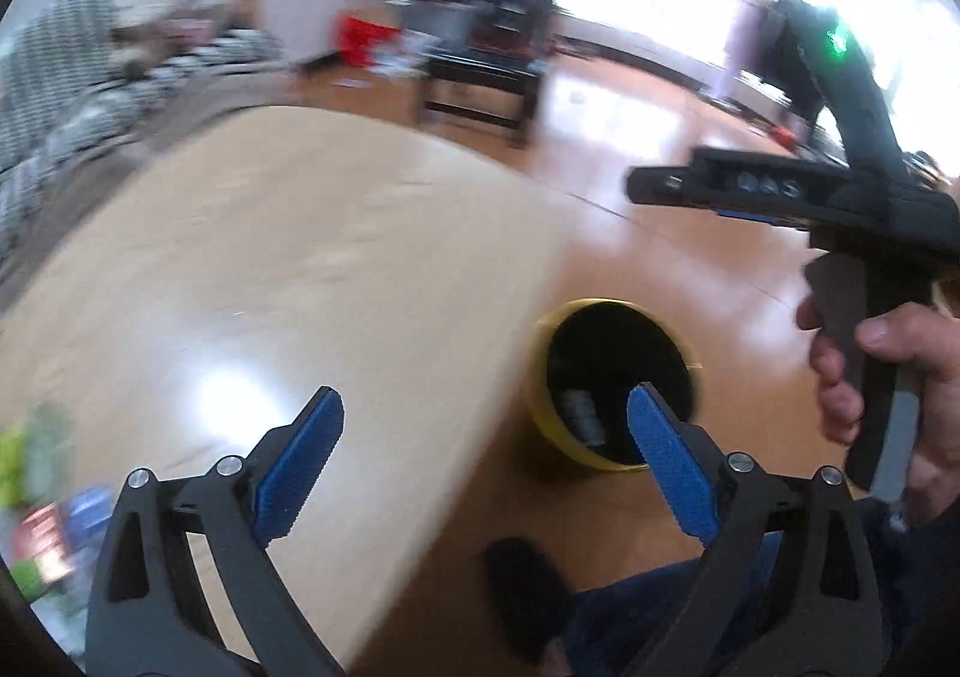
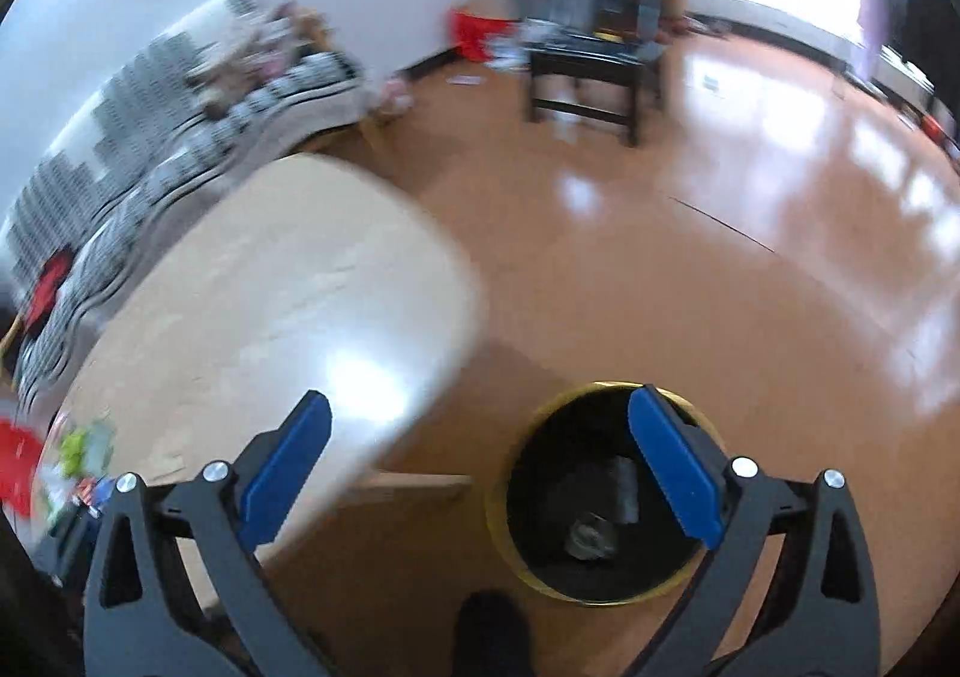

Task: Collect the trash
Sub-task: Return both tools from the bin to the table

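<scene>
A yellow bin (image 1: 555, 425) with a black liner stands on the floor beside the light wooden table (image 1: 288, 257). Crumpled trash (image 2: 594, 536) lies inside the bin (image 2: 510, 551). More colourful wrappers (image 1: 36, 497) lie on the table at the far left, and they also show in the right wrist view (image 2: 78, 461). My left gripper (image 1: 486, 461) is open and empty, over the table's edge near the bin. My right gripper (image 2: 480, 467) is open and empty, above the bin's left side. It also shows in the left wrist view (image 1: 660, 185), held by a hand.
A dark wooden chair (image 2: 591, 71) stands on the shiny floor at the back. A black-and-white patterned sofa (image 2: 150, 167) runs along the left wall. A red container (image 2: 477, 32) sits by the wall. A dark shoe (image 2: 495, 629) is near the bin.
</scene>
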`<state>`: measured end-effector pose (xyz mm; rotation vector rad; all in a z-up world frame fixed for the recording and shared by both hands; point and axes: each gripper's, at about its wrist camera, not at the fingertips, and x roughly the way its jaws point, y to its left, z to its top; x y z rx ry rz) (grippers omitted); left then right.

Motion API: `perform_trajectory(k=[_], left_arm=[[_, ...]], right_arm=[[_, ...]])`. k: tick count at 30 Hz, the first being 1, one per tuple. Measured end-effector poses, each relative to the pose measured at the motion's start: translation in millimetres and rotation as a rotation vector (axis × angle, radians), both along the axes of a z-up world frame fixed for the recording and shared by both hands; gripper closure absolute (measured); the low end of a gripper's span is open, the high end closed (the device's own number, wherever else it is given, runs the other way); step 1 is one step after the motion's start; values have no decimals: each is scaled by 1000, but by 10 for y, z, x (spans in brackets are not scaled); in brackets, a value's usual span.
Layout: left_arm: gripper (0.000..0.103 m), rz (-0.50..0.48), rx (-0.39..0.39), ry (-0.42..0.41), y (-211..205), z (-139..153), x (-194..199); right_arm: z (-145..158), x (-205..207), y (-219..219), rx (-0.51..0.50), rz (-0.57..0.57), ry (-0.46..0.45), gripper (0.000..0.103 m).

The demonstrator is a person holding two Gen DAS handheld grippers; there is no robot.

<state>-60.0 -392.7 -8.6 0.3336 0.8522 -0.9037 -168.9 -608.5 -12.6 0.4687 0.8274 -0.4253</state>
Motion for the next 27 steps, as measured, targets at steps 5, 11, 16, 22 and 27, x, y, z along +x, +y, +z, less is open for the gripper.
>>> perform_trajectory(k=[5, 11, 16, 22, 27], left_arm=[[10, 274, -15, -35, 1250, 333, 396], [10, 583, -50, -61, 2832, 448, 673], [9, 757, -61, -15, 3825, 287, 865], [9, 817, -82, 34, 4372, 186, 950], [9, 803, -63, 41, 4366, 62, 1069]], right_arm=[[166, 734, 1040, -11, 241, -28, 7], [213, 1469, 2310, 25, 530, -1, 7], [169, 1638, 3065, -6, 661, 29, 7], [61, 1905, 3209, 52, 623, 44, 7], [-89, 2223, 3246, 147, 587, 62, 7]])
